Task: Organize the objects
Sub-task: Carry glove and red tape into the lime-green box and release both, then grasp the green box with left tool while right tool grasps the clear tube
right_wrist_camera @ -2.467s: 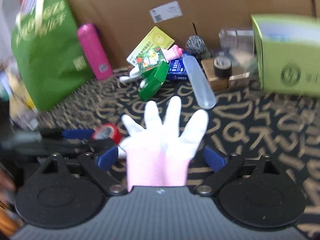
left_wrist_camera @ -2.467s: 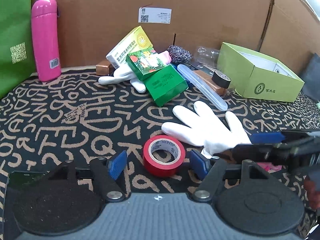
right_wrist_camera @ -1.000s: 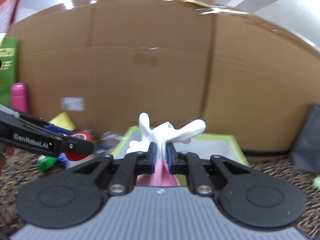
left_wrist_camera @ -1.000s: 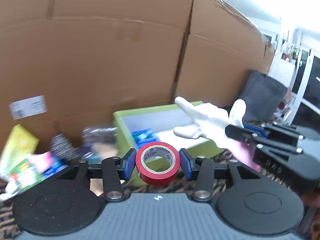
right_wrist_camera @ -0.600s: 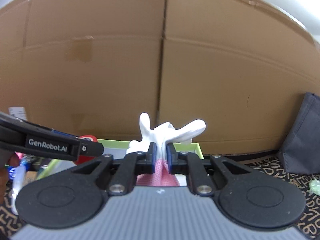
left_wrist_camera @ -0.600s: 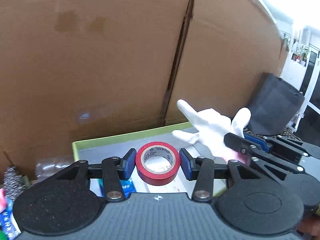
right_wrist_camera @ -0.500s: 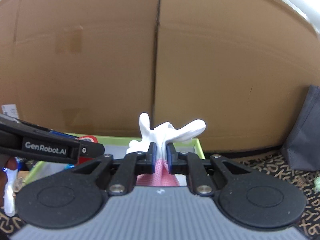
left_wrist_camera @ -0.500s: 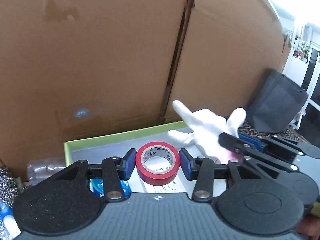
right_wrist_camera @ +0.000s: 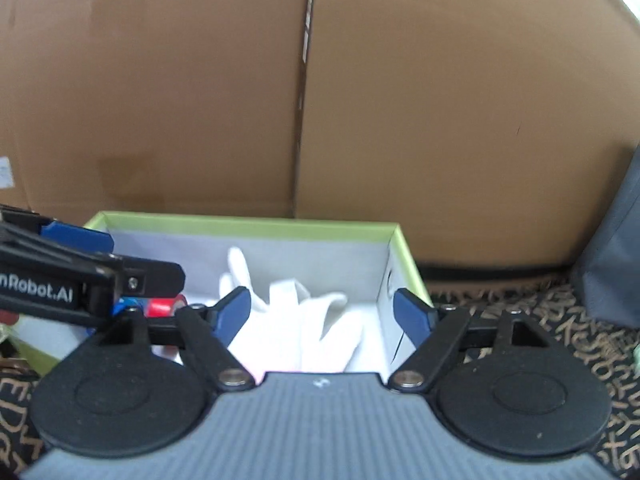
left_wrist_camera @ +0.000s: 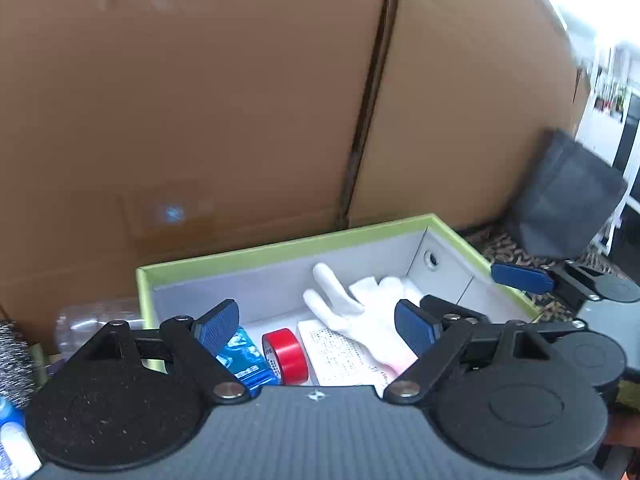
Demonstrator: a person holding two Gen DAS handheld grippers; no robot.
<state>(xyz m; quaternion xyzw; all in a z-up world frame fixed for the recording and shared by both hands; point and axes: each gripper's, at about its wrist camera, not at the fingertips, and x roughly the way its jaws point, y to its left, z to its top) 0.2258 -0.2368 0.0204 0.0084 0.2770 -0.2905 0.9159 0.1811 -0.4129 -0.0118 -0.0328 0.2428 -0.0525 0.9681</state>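
Both grippers hover over an open lime-green box with grey walls. My left gripper has its jaws opening, and nothing sits between its blue pads. Below it the red tape roll lies on the box floor beside a blue packet and a printed white sheet. My right gripper also has its jaws opening, clear of the white glove, which rests inside the box. The tape roll peeks out behind the left gripper's finger in the right wrist view.
A tall cardboard wall stands right behind the box. A dark grey bag leans at the right. A steel scourer and a clear plastic item lie left of the box on the letter-patterned cloth.
Both grippers went from shut to open. The red tape roll left the left gripper and the white glove left the right one; both now lie in the green box.
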